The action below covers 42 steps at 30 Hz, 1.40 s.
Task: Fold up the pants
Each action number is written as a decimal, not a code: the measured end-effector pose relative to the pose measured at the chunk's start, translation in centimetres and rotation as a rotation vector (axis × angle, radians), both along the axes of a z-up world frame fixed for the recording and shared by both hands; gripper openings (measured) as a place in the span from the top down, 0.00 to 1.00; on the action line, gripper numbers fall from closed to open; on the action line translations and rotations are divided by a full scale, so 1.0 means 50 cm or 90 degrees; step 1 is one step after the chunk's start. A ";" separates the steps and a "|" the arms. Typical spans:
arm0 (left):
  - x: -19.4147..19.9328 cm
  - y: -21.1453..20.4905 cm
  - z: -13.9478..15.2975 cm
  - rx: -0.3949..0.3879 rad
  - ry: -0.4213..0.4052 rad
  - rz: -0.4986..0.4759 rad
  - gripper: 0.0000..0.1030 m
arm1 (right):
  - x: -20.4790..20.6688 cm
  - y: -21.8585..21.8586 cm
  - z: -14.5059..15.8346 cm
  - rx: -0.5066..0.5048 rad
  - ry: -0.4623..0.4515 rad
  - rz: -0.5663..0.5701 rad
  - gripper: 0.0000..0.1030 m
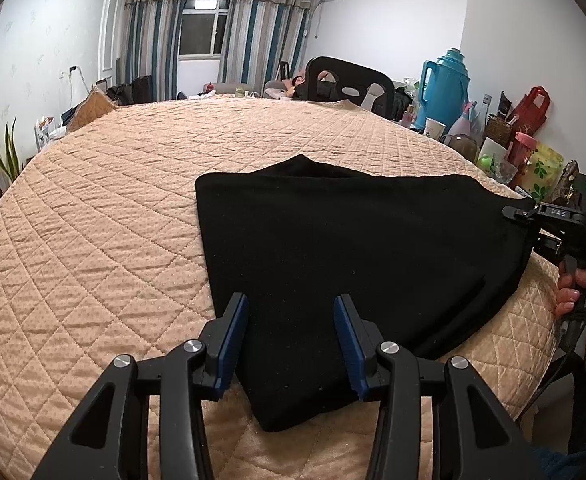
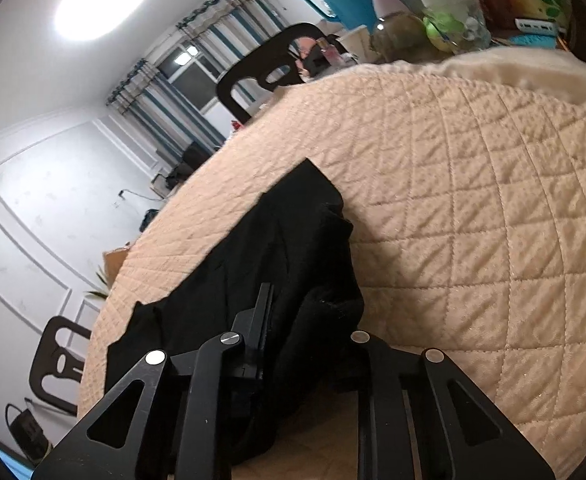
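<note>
The black soft fabric pants [image 1: 353,256] lie part-folded on the beige quilted desk [image 1: 93,240], the right tool [image 1: 519,213] clamped on their far corner, the left tool [image 1: 291,312] apart above the near edge; carry the pinched corner across evenly.

We have two fisheye views, each mounted just behind a pair of tongs and looking forward and down along its fingers. The left wrist view sits low and level over the near edge of the quilted bench [image 1: 113,208], facing the far window [image 1: 199,26], with the black pants [image 1: 353,248] close in front and the right tongs [image 1: 513,213] at its right edge. The right wrist view is rolled, so the room tilts, and it sits very close to the pants [image 2: 277,256]. Both share the pants, the quilt [image 2: 473,208], the dark chair [image 1: 345,80], the curtains [image 1: 261,28] and the blue jug [image 1: 447,80].
</note>
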<state>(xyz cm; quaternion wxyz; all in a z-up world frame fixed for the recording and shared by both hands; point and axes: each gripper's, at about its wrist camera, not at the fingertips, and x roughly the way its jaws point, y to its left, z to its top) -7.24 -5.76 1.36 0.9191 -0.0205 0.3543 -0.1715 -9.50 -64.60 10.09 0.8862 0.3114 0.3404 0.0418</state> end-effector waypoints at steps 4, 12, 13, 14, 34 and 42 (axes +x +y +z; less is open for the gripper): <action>-0.002 0.001 0.004 0.006 0.010 0.012 0.54 | 0.000 0.015 0.030 -0.008 -0.024 0.021 0.82; -0.001 0.018 0.002 0.014 0.016 0.040 0.54 | 0.016 0.098 0.109 -0.041 -0.083 0.100 0.83; 0.000 0.021 0.002 0.011 0.019 0.042 0.54 | 0.018 0.112 0.119 -0.045 -0.090 0.113 0.83; 0.000 0.024 0.001 0.009 0.021 0.044 0.54 | 0.019 0.123 0.125 -0.048 -0.096 0.123 0.83; -0.013 0.077 -0.008 -0.031 0.025 0.062 0.54 | 0.059 0.445 0.001 -0.102 -0.040 0.452 0.83; -0.015 0.093 -0.006 -0.041 0.025 0.075 0.54 | 0.039 0.490 0.066 -0.146 -0.111 0.451 0.83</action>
